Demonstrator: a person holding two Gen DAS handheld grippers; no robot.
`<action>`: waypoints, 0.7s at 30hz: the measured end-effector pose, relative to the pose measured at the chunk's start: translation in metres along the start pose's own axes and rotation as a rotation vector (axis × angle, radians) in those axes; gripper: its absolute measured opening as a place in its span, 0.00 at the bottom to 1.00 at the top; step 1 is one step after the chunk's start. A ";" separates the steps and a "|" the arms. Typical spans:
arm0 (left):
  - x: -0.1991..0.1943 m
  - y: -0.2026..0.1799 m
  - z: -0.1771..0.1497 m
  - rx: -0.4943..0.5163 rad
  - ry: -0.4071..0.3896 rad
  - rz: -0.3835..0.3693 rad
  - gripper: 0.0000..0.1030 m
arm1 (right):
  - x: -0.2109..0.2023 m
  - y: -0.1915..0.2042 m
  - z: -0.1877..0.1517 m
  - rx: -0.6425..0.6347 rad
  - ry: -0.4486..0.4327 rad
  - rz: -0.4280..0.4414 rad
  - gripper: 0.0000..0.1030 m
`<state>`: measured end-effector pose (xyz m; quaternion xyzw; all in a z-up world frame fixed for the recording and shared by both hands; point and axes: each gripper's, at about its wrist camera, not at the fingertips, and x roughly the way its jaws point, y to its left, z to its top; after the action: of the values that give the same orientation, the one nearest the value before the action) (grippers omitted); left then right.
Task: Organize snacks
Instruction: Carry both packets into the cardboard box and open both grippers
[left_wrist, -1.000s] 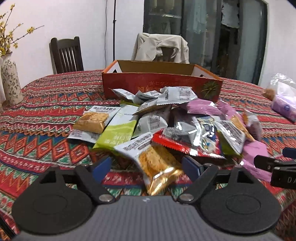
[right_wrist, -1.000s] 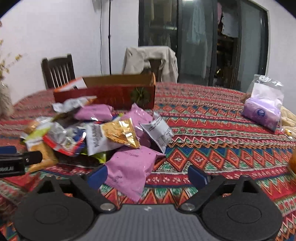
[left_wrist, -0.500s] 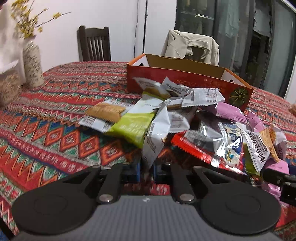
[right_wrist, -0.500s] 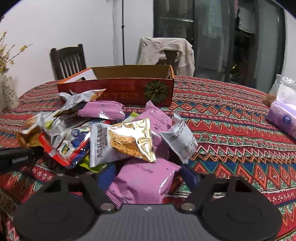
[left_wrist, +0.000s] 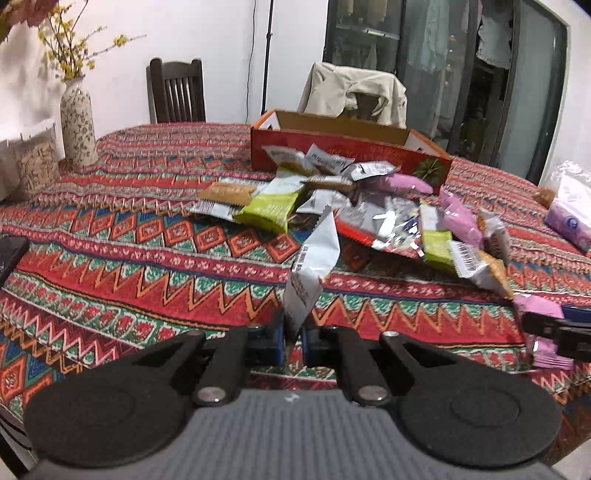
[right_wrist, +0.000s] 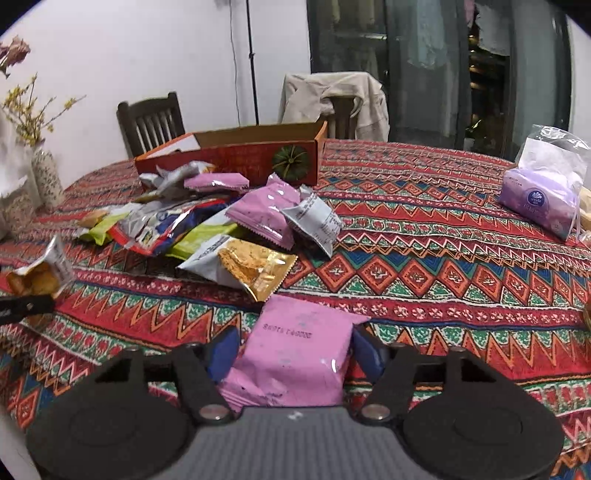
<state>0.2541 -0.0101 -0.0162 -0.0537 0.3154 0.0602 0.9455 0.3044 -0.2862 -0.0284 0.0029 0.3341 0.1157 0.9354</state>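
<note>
Two packets are now lifted clear of the snack pile (right_wrist: 207, 225), where a second ago both grippers stood spread around them. On your left, the left gripper (left_wrist: 292, 338) has its jaws pressed onto the thin edge of a white packet (left_wrist: 314, 266). On your right, the right gripper (right_wrist: 293, 349) pinches a pink packet (right_wrist: 295, 350) across its width. Both grasps look secure; the red box (right_wrist: 236, 157) behind the pile is the likely destination.

Tablecloth (right_wrist: 424, 258): woven cloth, matt, patterned. Snack packets (right_wrist: 207, 229): glossy plastic film, crinkled; pink packet (right_wrist: 295, 350) smooth, satin. Box (left_wrist: 351, 155), upper centre: printed cardboard. Chair (left_wrist: 175, 92), upper left: dark wood. Vase (left_wrist: 77, 122): glazed ceramic.
</note>
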 end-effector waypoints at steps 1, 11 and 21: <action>-0.004 -0.001 0.000 0.005 -0.011 -0.001 0.09 | 0.002 0.002 0.000 0.003 -0.007 -0.004 0.70; -0.031 0.010 0.006 0.011 -0.065 -0.031 0.09 | -0.013 0.000 -0.011 -0.032 0.000 -0.094 0.59; -0.006 0.020 0.094 0.053 -0.127 -0.146 0.09 | -0.052 -0.008 0.048 -0.019 -0.158 0.016 0.59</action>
<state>0.3015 0.0223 0.0610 -0.0477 0.2516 -0.0138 0.9665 0.2970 -0.3019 0.0410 0.0058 0.2582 0.1257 0.9579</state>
